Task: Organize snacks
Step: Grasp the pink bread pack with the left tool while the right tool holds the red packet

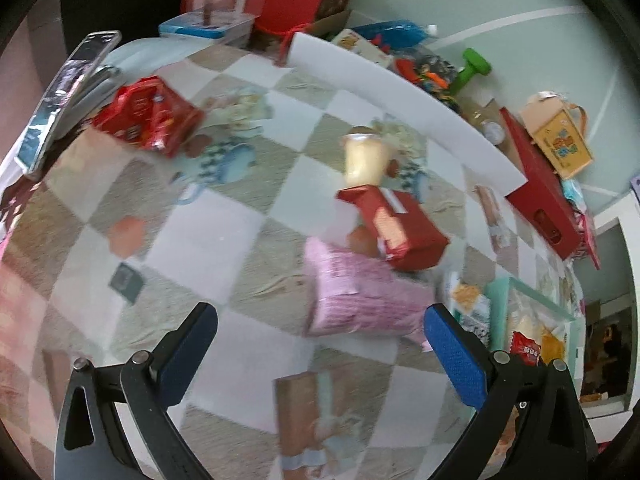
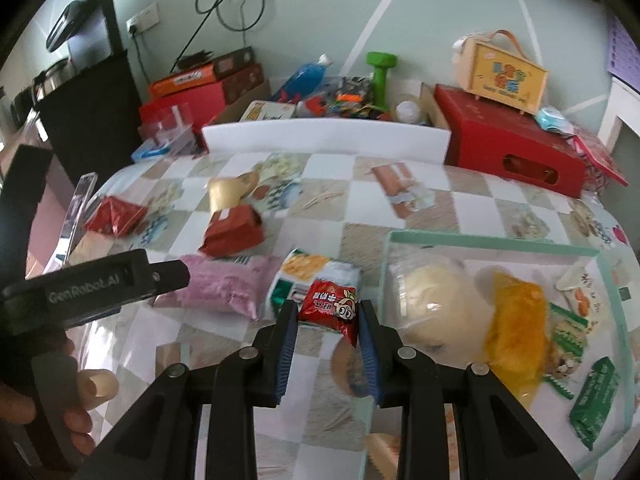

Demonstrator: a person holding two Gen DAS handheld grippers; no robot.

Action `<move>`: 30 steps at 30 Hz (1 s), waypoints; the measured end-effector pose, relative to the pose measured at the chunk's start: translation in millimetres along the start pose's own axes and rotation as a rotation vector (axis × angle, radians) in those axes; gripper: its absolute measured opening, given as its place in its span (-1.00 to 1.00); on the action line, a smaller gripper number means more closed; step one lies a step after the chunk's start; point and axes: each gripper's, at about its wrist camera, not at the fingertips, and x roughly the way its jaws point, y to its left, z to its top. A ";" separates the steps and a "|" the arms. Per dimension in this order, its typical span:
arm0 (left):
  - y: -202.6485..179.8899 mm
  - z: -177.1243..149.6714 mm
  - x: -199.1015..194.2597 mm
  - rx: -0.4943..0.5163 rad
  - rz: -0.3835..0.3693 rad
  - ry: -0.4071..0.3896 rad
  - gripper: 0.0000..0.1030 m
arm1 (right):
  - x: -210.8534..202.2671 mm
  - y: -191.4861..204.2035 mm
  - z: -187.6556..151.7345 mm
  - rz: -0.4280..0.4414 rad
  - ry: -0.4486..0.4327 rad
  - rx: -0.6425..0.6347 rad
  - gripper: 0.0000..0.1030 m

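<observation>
Right wrist view: the right tool (image 2: 329, 312) grips a red packet (image 2: 330, 305) above the bench (image 2: 400, 208), just left of the clear bin (image 2: 480, 242) at the bench's right edge. The left tool (image 1: 320, 338) hangs wide, holding nothing, over a pink bag (image 1: 356, 296) mid-bench.
</observation>
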 end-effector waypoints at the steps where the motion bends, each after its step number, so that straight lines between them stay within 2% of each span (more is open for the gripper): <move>1: -3.2 0.3 2.9 0.004 -0.008 0.001 0.99 | -0.5 -1.6 0.1 0.000 0.000 0.006 -0.38; 9: -22.1 1.8 21.3 0.017 -0.026 0.016 0.99 | -5.3 -16.2 2.7 -0.008 -0.010 0.045 -0.38; 21: -48.4 -4.0 41.3 0.160 0.095 0.018 0.99 | -5.1 -23.9 4.0 -0.012 -0.007 0.068 -0.38; 25: -41.1 -3.3 41.7 0.157 0.145 0.018 0.99 | -6.1 -25.0 4.0 -0.012 -0.009 0.072 -0.38; 30: -31.3 -0.9 38.5 0.144 0.153 0.016 0.98 | -6.5 -27.1 4.3 -0.010 -0.009 0.081 -0.38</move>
